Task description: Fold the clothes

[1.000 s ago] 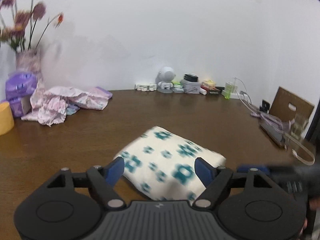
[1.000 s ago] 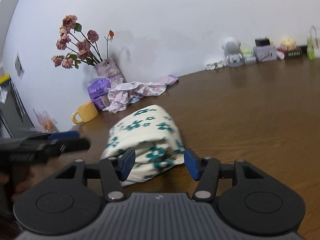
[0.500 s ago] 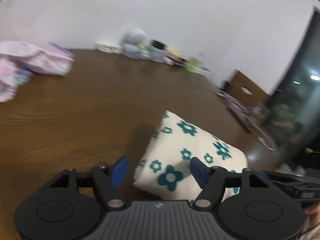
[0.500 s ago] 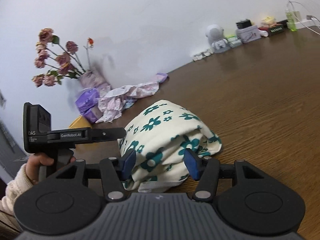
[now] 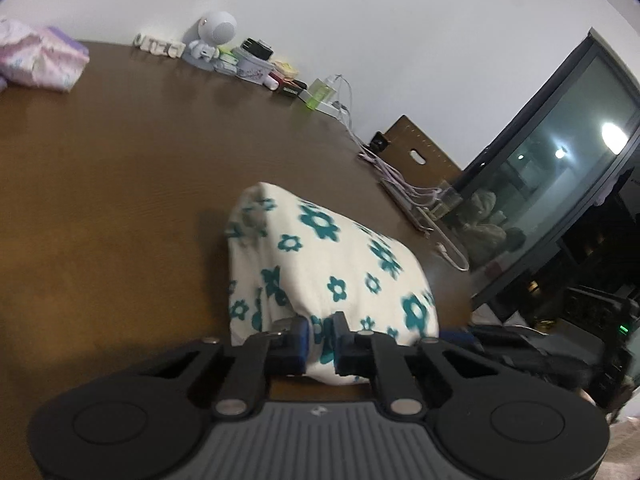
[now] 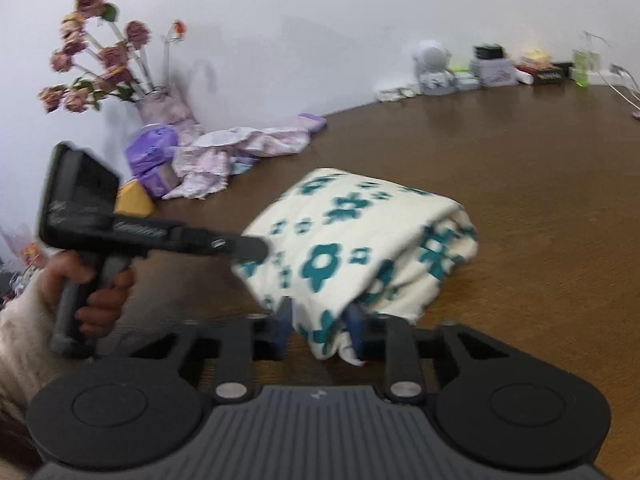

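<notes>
Jaws of your left gripper (image 5: 322,338) and right gripper (image 6: 318,330), apart a second ago, are closing, now pinching the folded cream cloth with teal flowers (image 5: 332,264) at lower centre

Far left: dried pink roses in a vase (image 6: 104,60)
Far wall: white round robot figurine (image 5: 214,36)
Right edge: brown cardboard box (image 5: 420,152)
Surface: dark brown wooden table (image 5: 120,152)
</notes>
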### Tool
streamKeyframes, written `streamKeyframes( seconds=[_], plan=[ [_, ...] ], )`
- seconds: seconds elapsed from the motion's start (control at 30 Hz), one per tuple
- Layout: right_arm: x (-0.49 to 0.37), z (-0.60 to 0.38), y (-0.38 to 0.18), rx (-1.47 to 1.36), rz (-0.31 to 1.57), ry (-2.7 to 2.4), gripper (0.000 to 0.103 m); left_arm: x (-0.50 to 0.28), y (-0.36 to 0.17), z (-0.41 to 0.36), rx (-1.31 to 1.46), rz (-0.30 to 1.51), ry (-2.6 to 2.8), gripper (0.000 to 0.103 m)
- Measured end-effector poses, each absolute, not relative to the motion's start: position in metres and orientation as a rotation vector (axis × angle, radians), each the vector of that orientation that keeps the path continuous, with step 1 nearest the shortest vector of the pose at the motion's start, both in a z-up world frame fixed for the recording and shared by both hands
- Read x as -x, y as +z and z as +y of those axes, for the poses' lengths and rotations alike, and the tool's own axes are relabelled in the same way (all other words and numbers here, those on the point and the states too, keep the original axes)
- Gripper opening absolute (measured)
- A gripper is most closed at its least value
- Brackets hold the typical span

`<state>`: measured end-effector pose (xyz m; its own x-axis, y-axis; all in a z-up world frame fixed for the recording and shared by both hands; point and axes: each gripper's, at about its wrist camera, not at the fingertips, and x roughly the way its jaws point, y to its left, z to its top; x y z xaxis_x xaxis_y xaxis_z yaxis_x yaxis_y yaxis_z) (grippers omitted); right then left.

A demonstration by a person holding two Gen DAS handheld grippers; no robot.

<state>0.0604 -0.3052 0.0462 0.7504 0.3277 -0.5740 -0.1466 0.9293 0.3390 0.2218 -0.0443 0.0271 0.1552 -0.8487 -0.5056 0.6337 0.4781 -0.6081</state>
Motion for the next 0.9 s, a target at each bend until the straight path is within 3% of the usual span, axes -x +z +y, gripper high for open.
streamKeyframes(
  seconds=[0.23, 0.43, 0.57, 0.9],
  plan=[
    [-0.051, -0.353, 0.044, -0.318, 0.644, 0.242, 0.012, -0.162, 0.034, -0.063, 0.265, 0.888, -1.058, 0.007],
    [-0.047, -0.375, 0.052, -0.307, 0.631, 0.294, 0.020, -0.146, 0.059, -0.054, 0.260, 0.797, -0.864, 0.022],
    [-0.056, -0.374, 0.077, -0.211, 0.568, 0.330, 0.020, -0.153, 0.091, -0.069, 0.136, 0.706, -0.820, 0.023],
    [-0.128, -0.311, 0.086, 0.097, 0.782, 0.460, 0.020, -0.196, 0.089, -0.128, -0.196, 0.869, -0.857, 0.018]
  ],
)
